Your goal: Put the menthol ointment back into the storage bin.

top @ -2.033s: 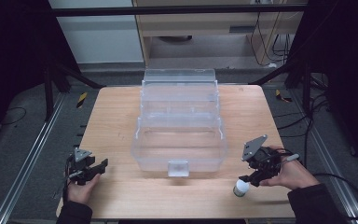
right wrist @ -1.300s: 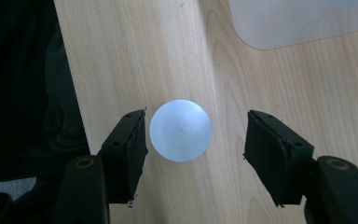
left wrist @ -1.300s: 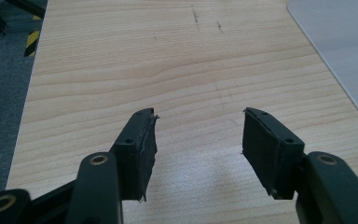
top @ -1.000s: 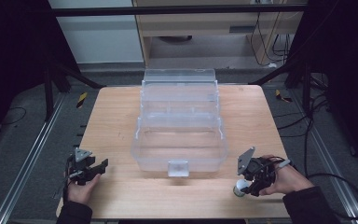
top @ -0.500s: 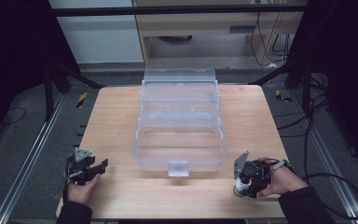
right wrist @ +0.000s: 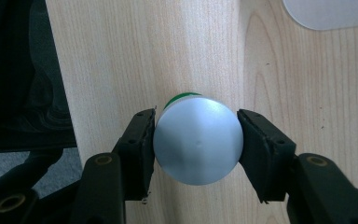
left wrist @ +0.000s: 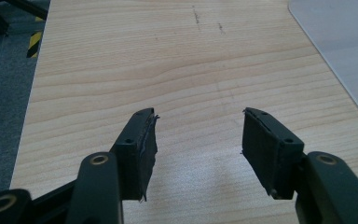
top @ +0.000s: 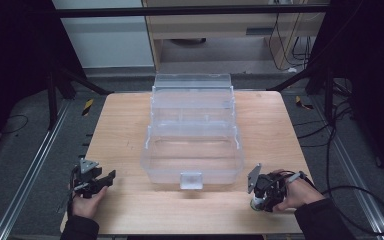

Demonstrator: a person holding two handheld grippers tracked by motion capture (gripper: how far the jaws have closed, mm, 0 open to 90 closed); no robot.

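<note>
A small upright container with a round silvery-white cap point(right wrist: 196, 140) and a green body point(right wrist: 182, 96) stands near the table's front right edge, also seen as the container point(top: 256, 204) in the high view. My right gripper point(right wrist: 196, 135) points down over it, with both jaws pressed against the sides of the cap. In the high view my right gripper point(top: 260, 199) is held by a hand at the front right. My left gripper point(left wrist: 198, 135) is open over bare wood with nothing between its jaws. It rests at the front left, shown as the left gripper point(top: 109, 176) in the high view.
A large clear plastic box point(top: 192, 130) with its lid tipped back stands in the middle of the wooden table point(top: 125, 125), its latch point(top: 191, 180) facing the front. A corner of the box point(left wrist: 340, 42) lies to the right of the left gripper. The table edge drops off just left of the container.
My right gripper has come down and leftward over the small container and its jaws have closed against the cap. The left gripper has stayed still.
</note>
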